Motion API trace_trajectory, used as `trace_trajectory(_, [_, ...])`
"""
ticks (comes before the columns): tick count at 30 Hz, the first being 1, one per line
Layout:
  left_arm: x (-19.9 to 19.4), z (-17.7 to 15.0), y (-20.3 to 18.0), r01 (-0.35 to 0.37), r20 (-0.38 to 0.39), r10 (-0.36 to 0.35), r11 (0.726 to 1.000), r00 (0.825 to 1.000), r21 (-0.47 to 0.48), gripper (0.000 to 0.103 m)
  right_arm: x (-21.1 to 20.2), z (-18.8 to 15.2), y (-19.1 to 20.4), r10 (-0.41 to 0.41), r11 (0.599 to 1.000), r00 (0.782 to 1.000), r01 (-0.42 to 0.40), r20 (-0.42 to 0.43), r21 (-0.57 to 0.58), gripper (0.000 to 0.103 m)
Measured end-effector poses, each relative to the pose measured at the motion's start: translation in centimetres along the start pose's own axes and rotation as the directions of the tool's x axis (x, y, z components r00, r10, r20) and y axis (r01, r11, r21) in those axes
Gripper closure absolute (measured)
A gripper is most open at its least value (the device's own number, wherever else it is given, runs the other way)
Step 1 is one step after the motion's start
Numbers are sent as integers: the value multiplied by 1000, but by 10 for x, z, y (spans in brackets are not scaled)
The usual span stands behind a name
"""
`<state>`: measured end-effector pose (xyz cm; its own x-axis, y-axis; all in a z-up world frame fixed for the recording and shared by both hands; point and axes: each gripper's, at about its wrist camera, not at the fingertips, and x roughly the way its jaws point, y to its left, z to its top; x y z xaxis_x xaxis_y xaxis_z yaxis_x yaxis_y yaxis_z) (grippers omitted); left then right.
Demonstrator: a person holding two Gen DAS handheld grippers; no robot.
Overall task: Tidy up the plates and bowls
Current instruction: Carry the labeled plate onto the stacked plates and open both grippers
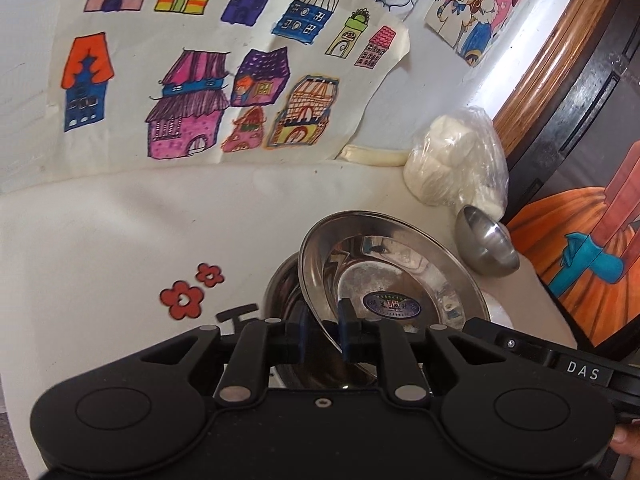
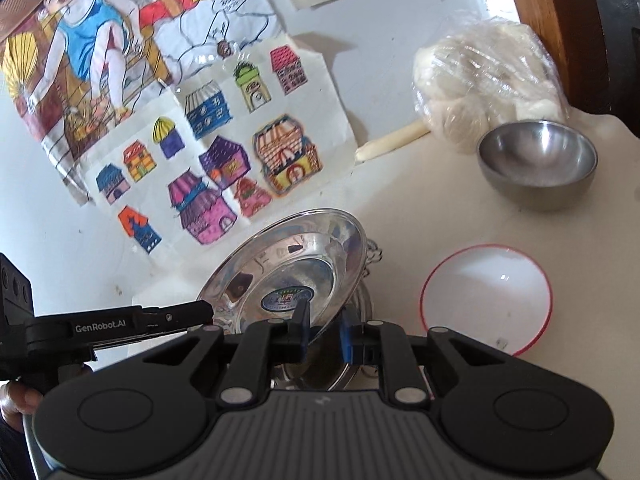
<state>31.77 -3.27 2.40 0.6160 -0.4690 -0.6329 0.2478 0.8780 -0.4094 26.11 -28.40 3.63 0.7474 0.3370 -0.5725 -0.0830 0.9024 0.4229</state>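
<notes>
A shiny steel plate (image 1: 400, 264) with a round sticker in its middle hangs tilted above a second steel dish (image 1: 284, 292) on the white table. My left gripper (image 1: 323, 332) is shut on the plate's near rim, blue pads on either side of the edge. From the right wrist view the same plate (image 2: 288, 264) slants up to the right, with my right gripper (image 2: 325, 330) shut on its lower rim. The left gripper (image 2: 206, 312) reaches the plate's left edge there. The dish underneath (image 2: 362, 300) is mostly hidden.
A small steel bowl (image 2: 538, 164) and a bag of white buns (image 2: 484, 84) sit at the back right near a wooden door frame. A white bowl with a red rim (image 2: 486, 296) stands right of the plate. Children's drawings (image 1: 200, 92) cover the wall behind.
</notes>
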Motion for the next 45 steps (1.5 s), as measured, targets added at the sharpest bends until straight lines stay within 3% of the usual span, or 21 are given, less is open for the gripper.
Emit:
trace_trajectory(18, [-2,-19,-10,-96,28,93,989,995,112,80,4,-12,7,3,999,999,-4,-35,-36,84])
trace_trajectory(45, [1,-23,-23,-147,32,144,956,989,252,75,5,-14,8,18,999,997,-22,-80,-47,80])
